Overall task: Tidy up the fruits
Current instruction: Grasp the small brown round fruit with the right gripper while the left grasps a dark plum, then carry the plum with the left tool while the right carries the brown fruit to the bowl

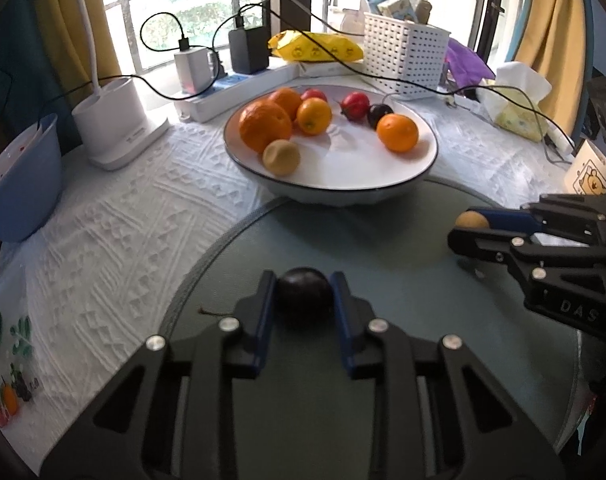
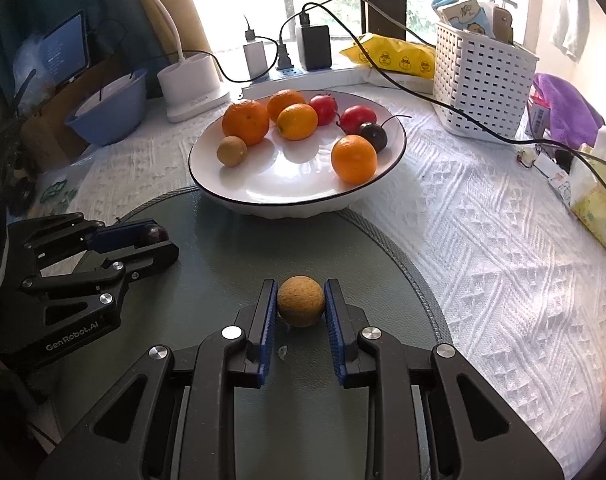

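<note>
My left gripper [image 1: 303, 298] is shut on a dark purple plum [image 1: 305, 292] over the grey-green round mat [image 1: 383, 280]; the right wrist view shows the same left gripper [image 2: 159, 240] and the plum [image 2: 156, 234] at the left. My right gripper [image 2: 300, 302] is shut on a small tan round fruit [image 2: 301, 301]; the left wrist view shows that right gripper [image 1: 459, 228] and the tan fruit [image 1: 471, 220] at the right edge. Behind the mat stands a white bowl [image 1: 343, 188] [image 2: 263, 200] holding several oranges [image 2: 353, 159], two red fruits, a dark plum and a tan fruit.
A white perforated basket [image 2: 479, 88] stands at the back right, with a black cable [image 2: 443, 100] trailing across the cloth. A lamp base [image 1: 115, 128], a blue tub [image 1: 19, 184], chargers and a power strip [image 1: 239, 88] line the back. A tissue pack [image 2: 599, 216] lies at the right.
</note>
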The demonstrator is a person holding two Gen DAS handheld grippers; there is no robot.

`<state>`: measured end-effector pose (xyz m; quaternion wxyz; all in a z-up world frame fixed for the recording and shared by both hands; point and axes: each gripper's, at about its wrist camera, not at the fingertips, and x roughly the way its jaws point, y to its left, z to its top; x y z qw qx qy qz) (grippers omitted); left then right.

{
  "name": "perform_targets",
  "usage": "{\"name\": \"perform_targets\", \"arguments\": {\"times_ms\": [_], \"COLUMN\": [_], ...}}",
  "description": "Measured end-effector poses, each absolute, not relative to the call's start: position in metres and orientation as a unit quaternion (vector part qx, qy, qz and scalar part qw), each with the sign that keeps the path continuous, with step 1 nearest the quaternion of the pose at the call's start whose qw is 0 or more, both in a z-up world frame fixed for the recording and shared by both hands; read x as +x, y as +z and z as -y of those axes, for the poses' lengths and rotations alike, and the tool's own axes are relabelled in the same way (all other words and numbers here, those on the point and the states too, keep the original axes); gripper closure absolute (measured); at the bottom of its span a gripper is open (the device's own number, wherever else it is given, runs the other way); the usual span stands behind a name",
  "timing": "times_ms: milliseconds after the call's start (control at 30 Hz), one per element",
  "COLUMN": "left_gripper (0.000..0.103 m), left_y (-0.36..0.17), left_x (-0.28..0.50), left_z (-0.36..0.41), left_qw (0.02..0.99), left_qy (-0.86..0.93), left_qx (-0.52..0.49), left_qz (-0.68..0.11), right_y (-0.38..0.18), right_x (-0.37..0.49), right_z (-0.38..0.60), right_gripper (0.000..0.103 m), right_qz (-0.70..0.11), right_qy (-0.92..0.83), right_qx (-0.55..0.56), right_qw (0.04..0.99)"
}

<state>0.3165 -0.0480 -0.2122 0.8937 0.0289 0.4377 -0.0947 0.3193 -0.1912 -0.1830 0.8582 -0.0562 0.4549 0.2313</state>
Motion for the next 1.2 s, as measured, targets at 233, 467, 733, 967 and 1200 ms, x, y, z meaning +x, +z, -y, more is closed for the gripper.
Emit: {"name": "perform_targets", "arguments": {"times_ms": [233,467,733,967,1200], "left_gripper": [0.075,0.075,0.075,0.075,0.075], "left_y": [-0.199,-0.178,-0.147,-0.107,-0.075], "left_x": [0.309,0.298,0.286,0.279,0.278], "left_z": [0.045,0.046,0.047,0.049,0.052], "left_qw": [0.899,0.906,0.917,0.93,0.94], "left_qy": [-0.098,-0.103,-0.107,-0.106,-0.109], "left_qx": [0.014,0.011,0.014,0.021,0.028], "left_qz": [-0.427,-0.41,-0.384,-0.351,-0.323], "right_y": [-0.174,-0.158,-0.129,-0.096,-0.066], "right_x": [0.316,0.309,0.3,0.296,0.296], "right_z": [0.19,0.192,0.196,0.199,0.203], "right_gripper": [0.078,0.078,0.078,0.078,0.078], "right_qz": [-0.447,-0.433,-0.409,-0.382,-0.357], "right_qy": [0.231,0.23,0.231,0.231,0.23], "right_qx": [-0.058,-0.061,-0.065,-0.068,-0.069], "right_qw": [0.862,0.869,0.88,0.892,0.903]}}
